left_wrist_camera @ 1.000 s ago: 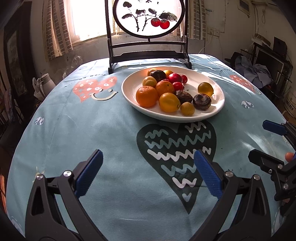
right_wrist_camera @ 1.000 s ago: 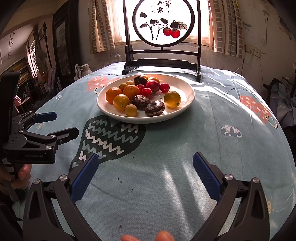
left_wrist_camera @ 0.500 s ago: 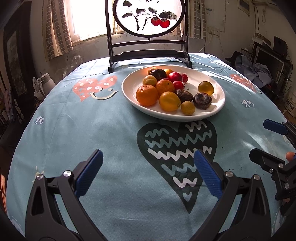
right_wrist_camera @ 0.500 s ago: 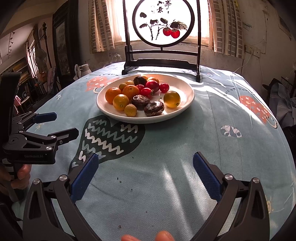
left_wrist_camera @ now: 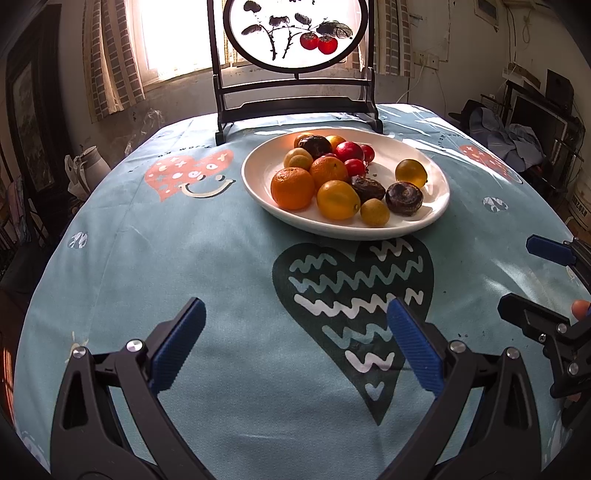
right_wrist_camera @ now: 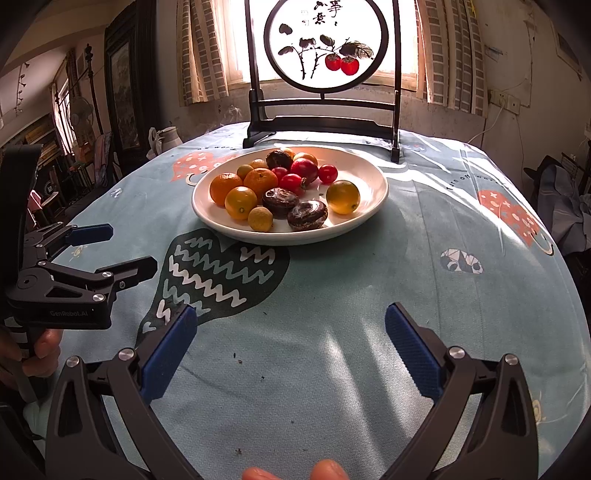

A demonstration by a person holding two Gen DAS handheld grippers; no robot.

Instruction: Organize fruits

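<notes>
A white plate (left_wrist_camera: 266, 170) (right_wrist_camera: 369, 177) on the blue tablecloth holds several fruits: oranges (left_wrist_camera: 292, 187) (right_wrist_camera: 225, 188), yellow citrus (left_wrist_camera: 410, 172) (right_wrist_camera: 342, 196), red tomatoes (left_wrist_camera: 349, 151) (right_wrist_camera: 304, 170) and dark wrinkled passion fruits (left_wrist_camera: 404, 197) (right_wrist_camera: 307, 215). My left gripper (left_wrist_camera: 295, 343) is open and empty above the cloth, well short of the plate; it also shows at the left of the right wrist view (right_wrist_camera: 122, 249). My right gripper (right_wrist_camera: 290, 350) is open and empty, also short of the plate; it shows at the right edge of the left wrist view (left_wrist_camera: 517, 277).
A dark wooden stand with a round painted screen (left_wrist_camera: 295, 33) (right_wrist_camera: 325, 48) stands at the table's far edge behind the plate. A white jug (right_wrist_camera: 164, 138) sits off the table at the left. Clutter lies at the right of the room (left_wrist_camera: 517, 136).
Both grippers have crept slightly toward the plate. The jaws stay open and the fruits have not moved.
</notes>
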